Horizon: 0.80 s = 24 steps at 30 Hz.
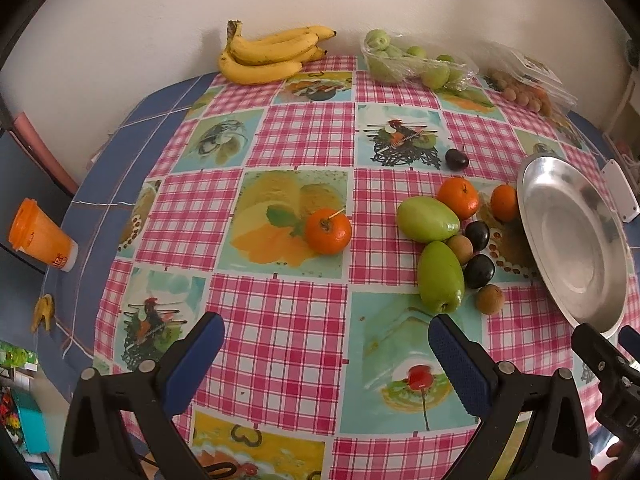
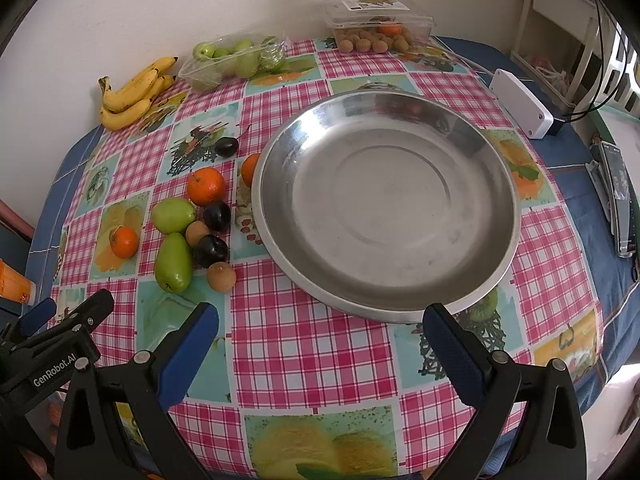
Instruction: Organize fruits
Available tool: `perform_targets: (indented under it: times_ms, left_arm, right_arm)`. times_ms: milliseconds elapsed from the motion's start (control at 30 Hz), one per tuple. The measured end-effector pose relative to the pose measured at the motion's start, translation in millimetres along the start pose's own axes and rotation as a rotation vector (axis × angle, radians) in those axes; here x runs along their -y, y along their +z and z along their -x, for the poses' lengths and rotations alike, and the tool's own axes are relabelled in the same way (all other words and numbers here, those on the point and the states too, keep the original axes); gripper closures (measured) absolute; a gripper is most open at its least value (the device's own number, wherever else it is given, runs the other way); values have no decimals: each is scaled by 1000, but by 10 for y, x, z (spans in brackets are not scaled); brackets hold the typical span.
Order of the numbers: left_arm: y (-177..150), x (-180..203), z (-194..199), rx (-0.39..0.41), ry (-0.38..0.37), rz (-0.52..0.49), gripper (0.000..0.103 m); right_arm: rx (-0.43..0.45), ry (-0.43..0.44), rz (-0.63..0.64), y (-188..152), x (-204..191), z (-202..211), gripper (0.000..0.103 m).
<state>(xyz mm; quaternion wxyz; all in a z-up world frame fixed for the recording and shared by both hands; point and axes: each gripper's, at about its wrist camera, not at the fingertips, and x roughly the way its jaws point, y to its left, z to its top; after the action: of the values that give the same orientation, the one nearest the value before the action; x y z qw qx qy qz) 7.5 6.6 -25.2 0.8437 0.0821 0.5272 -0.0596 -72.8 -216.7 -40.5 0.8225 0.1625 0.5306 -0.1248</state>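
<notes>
Left of the empty dish [image 2: 496,264] your fruits [image 2: 192,224] sit bunched and touching, so with both the left gripper [image 1: 326,354] and right gripper [image 2: 320,344] gaping wide and holding nothing, grabbing one probably sends its round neighbours rolling.

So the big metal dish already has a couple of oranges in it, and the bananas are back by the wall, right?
Not quite. The metal dish is empty, as the right wrist view shows; the oranges lie on the tablecloth beside it. The bananas are indeed back by the wall.
</notes>
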Motion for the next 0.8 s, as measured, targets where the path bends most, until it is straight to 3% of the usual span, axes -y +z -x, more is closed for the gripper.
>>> perform_targets:
  times_ms: [800]
  left_arm:
    - [0,-15,7,5,11,5,0]
  right_arm:
    - [-1,0,3,6,-6,7,1]
